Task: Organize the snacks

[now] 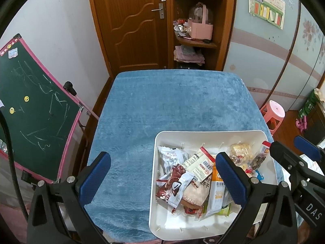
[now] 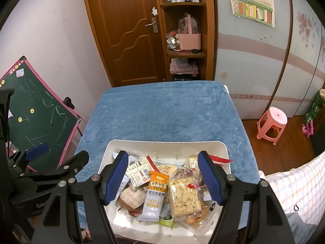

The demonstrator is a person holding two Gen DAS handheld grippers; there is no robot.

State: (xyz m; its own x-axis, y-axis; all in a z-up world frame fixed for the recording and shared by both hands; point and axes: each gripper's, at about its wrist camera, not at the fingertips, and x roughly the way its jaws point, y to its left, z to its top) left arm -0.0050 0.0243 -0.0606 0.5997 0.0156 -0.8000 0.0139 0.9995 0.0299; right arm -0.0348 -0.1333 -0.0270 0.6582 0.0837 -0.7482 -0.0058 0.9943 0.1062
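Home bedroom — wardrobe (image 2: 264, 65), kid's chalkboard (image 1: 34, 109), stool (image 2: 272, 124).

Wooden door (image 1: 134, 20), pink stool (image 2: 272, 124)

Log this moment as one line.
left gripper: open, empty | right gripper: open, empty | snacks: piled in white tray
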